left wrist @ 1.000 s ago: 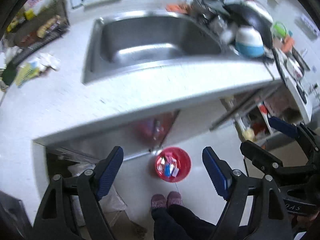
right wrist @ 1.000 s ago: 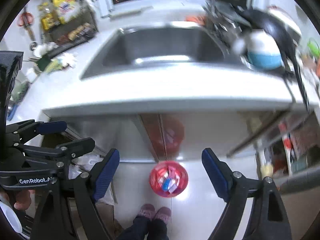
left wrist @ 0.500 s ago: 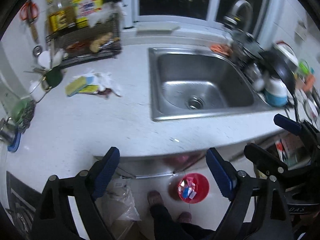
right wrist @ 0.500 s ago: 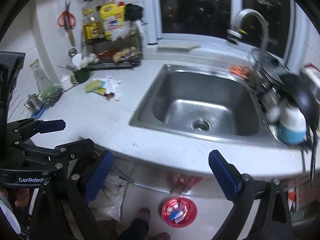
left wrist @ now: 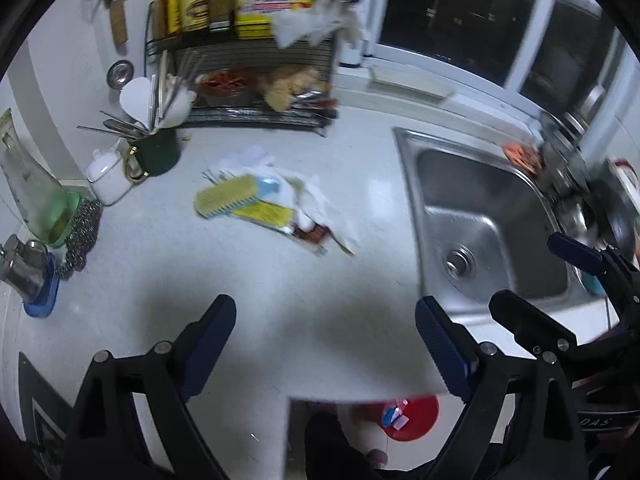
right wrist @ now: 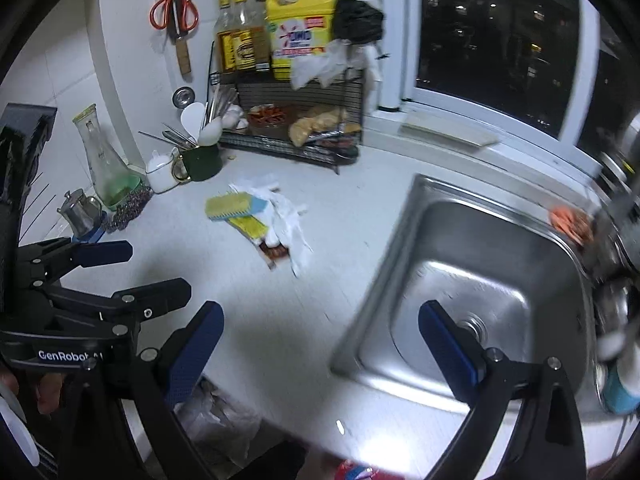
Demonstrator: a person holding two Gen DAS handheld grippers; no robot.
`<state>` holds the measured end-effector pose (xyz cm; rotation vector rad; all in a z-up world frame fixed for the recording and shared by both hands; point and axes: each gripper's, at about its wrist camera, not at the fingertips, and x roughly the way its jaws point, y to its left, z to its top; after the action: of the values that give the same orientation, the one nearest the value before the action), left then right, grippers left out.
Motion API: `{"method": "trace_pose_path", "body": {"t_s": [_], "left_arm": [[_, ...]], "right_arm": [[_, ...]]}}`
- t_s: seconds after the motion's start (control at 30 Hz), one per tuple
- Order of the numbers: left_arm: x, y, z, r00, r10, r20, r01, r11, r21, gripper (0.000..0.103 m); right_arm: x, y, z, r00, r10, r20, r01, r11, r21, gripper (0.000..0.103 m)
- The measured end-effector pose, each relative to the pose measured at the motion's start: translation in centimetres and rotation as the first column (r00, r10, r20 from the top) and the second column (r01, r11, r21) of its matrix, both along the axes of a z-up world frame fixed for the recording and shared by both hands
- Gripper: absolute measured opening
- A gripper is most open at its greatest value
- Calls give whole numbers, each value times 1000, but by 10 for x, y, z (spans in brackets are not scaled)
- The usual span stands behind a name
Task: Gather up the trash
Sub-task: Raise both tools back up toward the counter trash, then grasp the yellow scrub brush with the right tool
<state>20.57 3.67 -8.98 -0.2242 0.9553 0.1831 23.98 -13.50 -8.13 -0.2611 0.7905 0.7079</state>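
Observation:
A pile of trash (left wrist: 276, 200) lies on the white counter: crumpled white paper, yellow and blue wrappers and a red-brown packet; it also shows in the right wrist view (right wrist: 268, 220). A red bin (left wrist: 412, 420) holding wrappers stands on the floor below the counter edge. My left gripper (left wrist: 324, 344) is open and empty above the counter, short of the pile. My right gripper (right wrist: 320, 344) is open and empty over the counter by the sink's left rim.
A steel sink (left wrist: 480, 224) is right of the pile. A wire rack (left wrist: 256, 80) with bottles and food stands at the back. A green cup of utensils (left wrist: 156, 148), a white pot, a glass flask (left wrist: 32, 196) and a steel scourer crowd the left.
Both grippers have risen from looking down at the red bin on the floor to above the counter, and turned left toward the trash pile. Both stayed open.

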Motion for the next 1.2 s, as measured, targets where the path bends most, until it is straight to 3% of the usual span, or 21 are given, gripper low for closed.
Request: {"method": "trace_pose_path", "body": {"t_s": [0.33, 0.57, 0.9, 1.07, 1.17, 1.2], "left_arm": [[43, 110, -9, 995, 99, -20, -99, 995, 6, 91], [62, 171, -35, 984, 150, -92, -152, 988, -15, 91], [66, 220, -83, 965, 193, -180, -203, 978, -40, 91], [71, 241, -108, 955, 214, -203, -238, 966, -100, 91], [77, 244, -117, 955, 200, -220, -224, 970, -89, 91], [79, 244, -119, 955, 194, -225, -217, 973, -82, 91]], "right_arm": [[48, 105, -3, 991, 131, -17, -132, 989, -59, 98], [66, 169, -24, 972, 226, -70, -232, 968, -92, 98], [79, 240, -57, 924, 360, -126, -379, 905, -192, 98], [89, 264, -79, 899, 404, -168, -435, 870, -234, 98], [95, 275, -91, 886, 425, -187, -462, 845, -270, 98], [96, 278, -93, 883, 428, -192, -468, 840, -276, 93]]}}
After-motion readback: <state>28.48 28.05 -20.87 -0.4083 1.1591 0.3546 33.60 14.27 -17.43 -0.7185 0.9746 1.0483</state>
